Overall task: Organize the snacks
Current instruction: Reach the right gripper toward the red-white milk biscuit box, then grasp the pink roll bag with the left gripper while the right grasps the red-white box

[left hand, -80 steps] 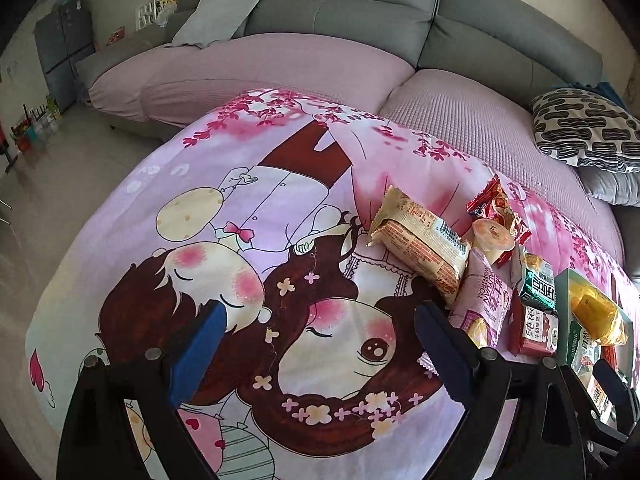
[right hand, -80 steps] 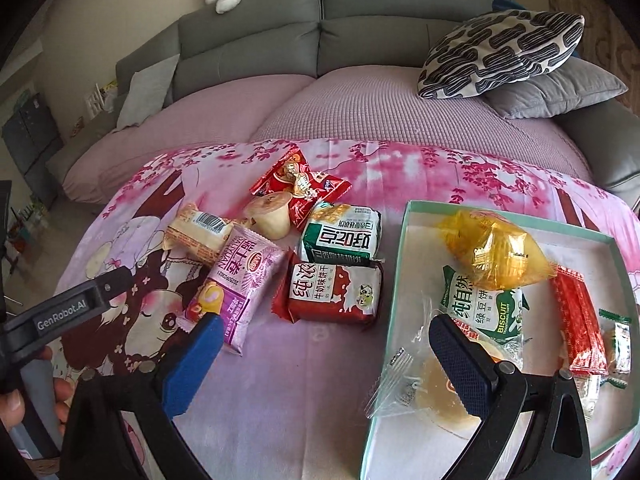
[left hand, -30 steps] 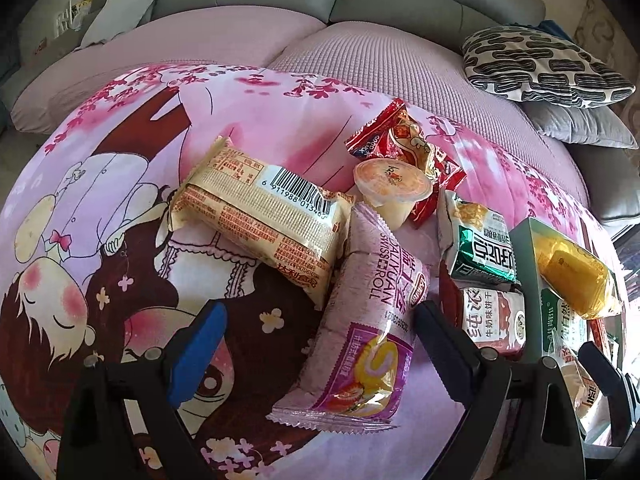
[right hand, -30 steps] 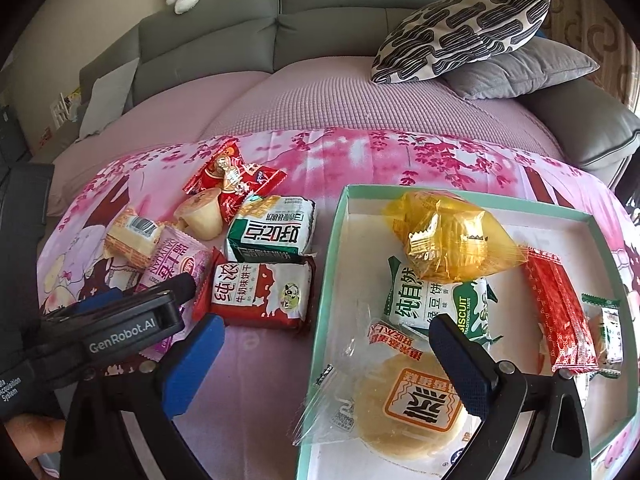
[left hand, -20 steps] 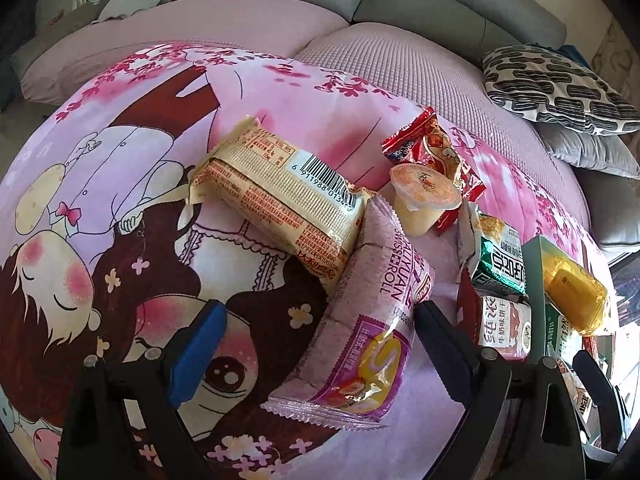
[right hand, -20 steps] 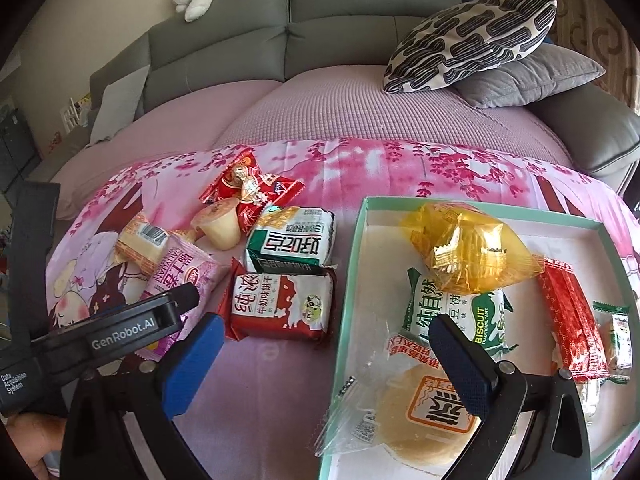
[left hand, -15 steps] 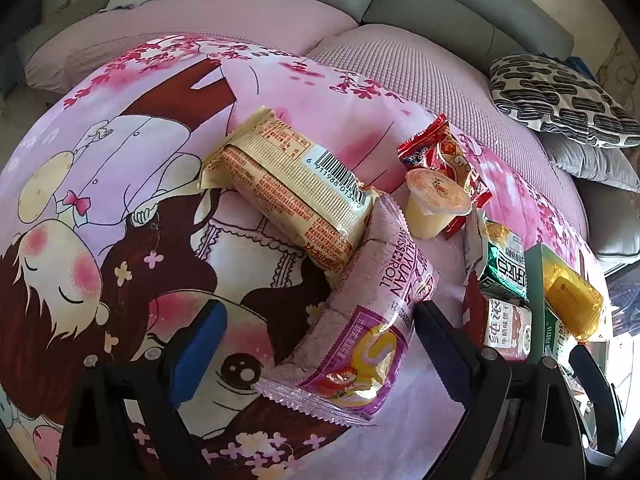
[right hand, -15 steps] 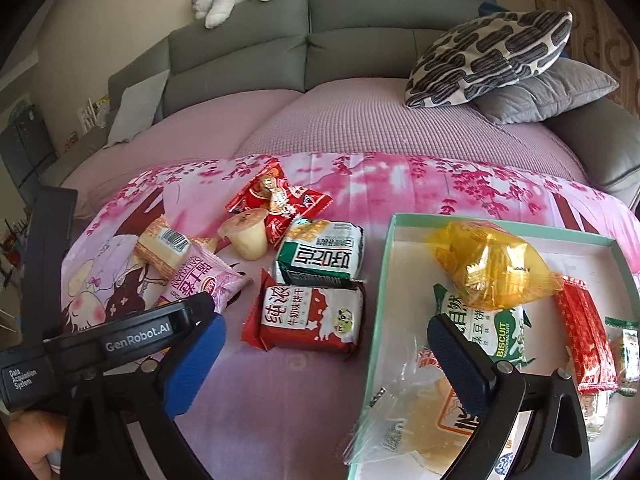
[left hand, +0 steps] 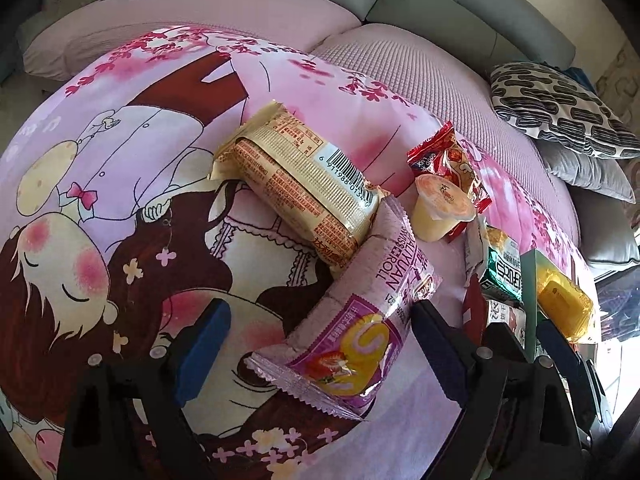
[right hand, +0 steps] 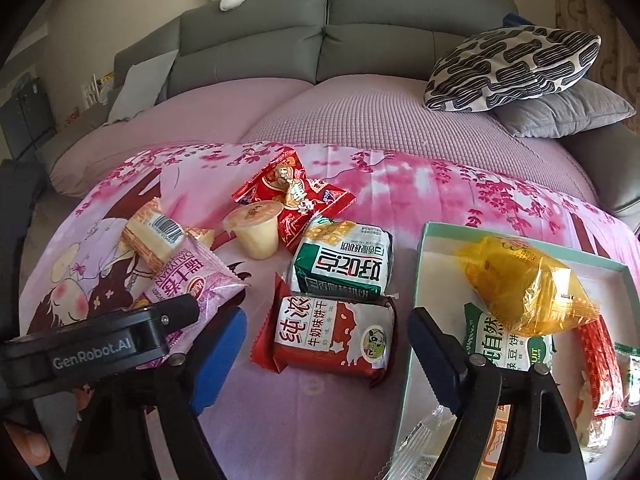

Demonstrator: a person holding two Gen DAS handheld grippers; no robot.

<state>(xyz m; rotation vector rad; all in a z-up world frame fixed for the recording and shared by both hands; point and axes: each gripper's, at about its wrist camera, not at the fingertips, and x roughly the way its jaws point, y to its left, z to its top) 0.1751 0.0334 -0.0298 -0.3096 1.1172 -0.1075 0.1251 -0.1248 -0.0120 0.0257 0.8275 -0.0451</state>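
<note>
Snacks lie on a pink cartoon cloth. My left gripper (left hand: 320,352) hangs low over the purple swiss-roll packet (left hand: 360,320). Its jaws are closing, the packet's end lies between them, and the pads are clear of it. A beige biscuit packet (left hand: 296,184), a jelly cup (left hand: 436,212) and a red candy packet (left hand: 444,156) lie beyond. My right gripper (right hand: 326,360) straddles the red milk-biscuit packet (right hand: 332,336). Its jaws are closing too, with small gaps on both sides. A green packet (right hand: 344,260) lies just behind it.
A green-rimmed tray (right hand: 424,240) at the right holds a yellow packet (right hand: 520,280), a green biscuit packet (right hand: 500,344), a red stick pack (right hand: 600,364) and a clear-wrapped cake. A grey sofa with a patterned pillow (right hand: 512,64) stands behind the cloth.
My right gripper has shifted left from over the tray to the red milk-biscuit packet, and its jaws have narrowed. My left gripper has drifted over the purple packet, jaws slightly narrower.
</note>
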